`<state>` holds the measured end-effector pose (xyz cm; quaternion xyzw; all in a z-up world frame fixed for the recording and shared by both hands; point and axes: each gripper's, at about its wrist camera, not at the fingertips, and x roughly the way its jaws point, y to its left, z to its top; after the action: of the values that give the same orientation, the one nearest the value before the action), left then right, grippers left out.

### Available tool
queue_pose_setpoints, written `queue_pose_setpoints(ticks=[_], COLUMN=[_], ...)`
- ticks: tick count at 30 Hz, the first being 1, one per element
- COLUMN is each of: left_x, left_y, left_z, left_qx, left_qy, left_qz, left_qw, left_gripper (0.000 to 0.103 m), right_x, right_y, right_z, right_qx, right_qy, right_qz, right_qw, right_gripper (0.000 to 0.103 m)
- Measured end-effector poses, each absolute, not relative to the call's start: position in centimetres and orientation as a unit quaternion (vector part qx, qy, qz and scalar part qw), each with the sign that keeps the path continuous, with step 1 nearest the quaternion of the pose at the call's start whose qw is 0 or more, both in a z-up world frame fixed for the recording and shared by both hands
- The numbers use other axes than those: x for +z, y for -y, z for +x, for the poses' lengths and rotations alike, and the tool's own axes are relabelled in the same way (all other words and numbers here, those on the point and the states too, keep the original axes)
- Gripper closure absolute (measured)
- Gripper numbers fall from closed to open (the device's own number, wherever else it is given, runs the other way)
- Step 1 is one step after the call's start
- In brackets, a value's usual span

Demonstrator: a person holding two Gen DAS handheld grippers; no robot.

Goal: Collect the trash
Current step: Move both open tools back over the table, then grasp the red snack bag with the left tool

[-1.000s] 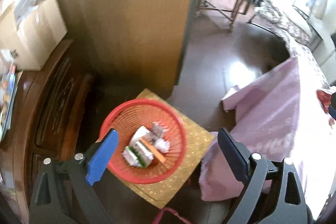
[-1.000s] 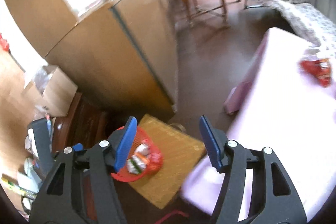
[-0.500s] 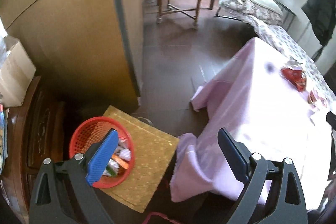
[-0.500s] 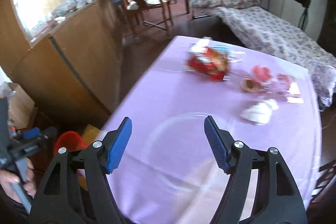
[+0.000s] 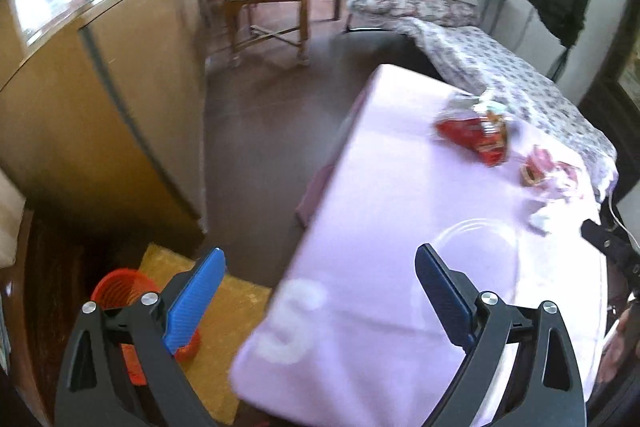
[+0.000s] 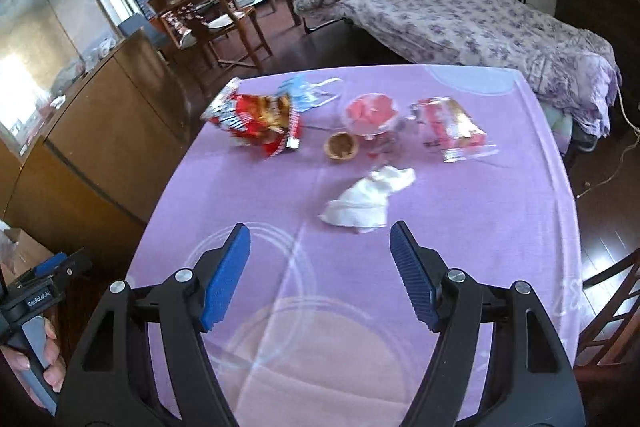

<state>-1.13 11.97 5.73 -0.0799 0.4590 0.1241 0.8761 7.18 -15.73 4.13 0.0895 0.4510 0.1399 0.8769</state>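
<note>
Trash (image 6: 356,205) lies scattered across the far half of a table draped in a lilac cloth (image 6: 248,187): a crumpled white tissue nearest the middle, a red snack bag (image 6: 256,123) toward the far left corner, a small brown paper cup (image 6: 341,146) and a clear plastic lid with pink contents (image 6: 370,115) beyond the tissue, and a second foil wrapper (image 6: 450,129) toward the far right edge. The right gripper (image 6: 320,271) hangs above the near half of the table, jaws spread and empty, having just been opening with nothing between them. The left gripper (image 5: 316,301) hovers over the near left corner, jaws likewise apart and holding nothing; a hand (image 6: 36,367) grips its handle at the left edge of the right wrist view.

The tissue looks like the natural next pick. A clean grab would mean lowering the right gripper straight over its bunched centre, pads straddling the thickest fold, and closing without pinching the cloth beneath, which could drag the other litter along.

A red mesh basket (image 5: 120,287) waits on a woven yellow stool (image 5: 236,311) off the table's left side, below its level. Around it sit a brown cabinet (image 5: 100,99), dark polished floor (image 5: 256,131), wooden chairs (image 5: 268,3) and a bed with a floral cover (image 6: 480,23) beyond the table's far edge.
</note>
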Motion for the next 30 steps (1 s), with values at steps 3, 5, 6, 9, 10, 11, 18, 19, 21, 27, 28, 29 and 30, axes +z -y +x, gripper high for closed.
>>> queue_pose_setpoints(ticks=[3, 5, 6, 9, 10, 11, 18, 19, 21, 27, 28, 29, 30], left_x=[5.8, 5.6, 5.6, 5.2, 5.1, 4.9, 4.3, 4.3, 4.1, 3.4, 3.1, 3.0, 2.8], left_y=[-9.6, -8.0, -7.3, -5.4, -4.8, -4.1, -1.6, -1.4, -0.5, 1.4, 1.6, 1.8, 1.9], left_z=[0.3, 1.2, 1.6, 3.0, 3.5, 4.0, 7.4, 7.9, 9.2, 12.0, 12.3, 12.5, 12.9], left_qx=[0.101, 0.087, 0.082, 0.069, 0.064, 0.059, 0.038, 0.037, 0.033, 0.026, 0.025, 0.026, 0.028], left_qy=[-0.458, -0.456, -0.457, -0.46, -0.461, -0.461, -0.464, -0.464, -0.466, -0.47, -0.471, -0.472, -0.473], left_qz=[-0.077, -0.073, -0.07, -0.06, -0.06, -0.059, -0.055, -0.054, -0.051, -0.038, -0.036, -0.034, -0.032], left_qw=[0.88, 0.883, 0.883, 0.883, 0.883, 0.884, 0.883, 0.883, 0.883, 0.882, 0.881, 0.881, 0.88], left_gripper=[0.009, 0.009, 0.009, 0.009, 0.009, 0.009, 0.009, 0.009, 0.009, 0.009, 0.009, 0.009, 0.009], right_x=[3.9, 3.9, 3.7, 3.4, 3.3, 3.3, 3.3, 3.3, 3.3, 3.0, 3.0, 2.8, 2.7], right_y=[17.0, 17.5, 17.9, 18.7, 18.9, 19.1, 20.0, 20.3, 20.7, 22.7, 23.0, 23.2, 23.5], right_z=[7.5, 7.4, 7.5, 8.0, 8.0, 8.1, 8.6, 8.8, 9.2, 10.2, 10.3, 10.4, 10.5], right_qx=[0.127, 0.119, 0.114, 0.108, 0.106, 0.103, 0.086, 0.081, 0.077, 0.06, 0.058, 0.055, 0.052], right_qy=[-0.45, -0.449, -0.45, -0.454, -0.455, -0.454, -0.448, -0.448, -0.447, -0.447, -0.448, -0.45, -0.453], right_qz=[0.096, 0.099, 0.102, 0.107, 0.108, 0.108, 0.099, 0.098, 0.099, 0.117, 0.122, 0.128, 0.136], right_qw=[0.879, 0.88, 0.88, 0.878, 0.878, 0.878, 0.884, 0.885, 0.885, 0.885, 0.884, 0.882, 0.88], right_gripper=[0.032, 0.031, 0.031, 0.031, 0.031, 0.031, 0.027, 0.027, 0.027, 0.027, 0.027, 0.027, 0.027])
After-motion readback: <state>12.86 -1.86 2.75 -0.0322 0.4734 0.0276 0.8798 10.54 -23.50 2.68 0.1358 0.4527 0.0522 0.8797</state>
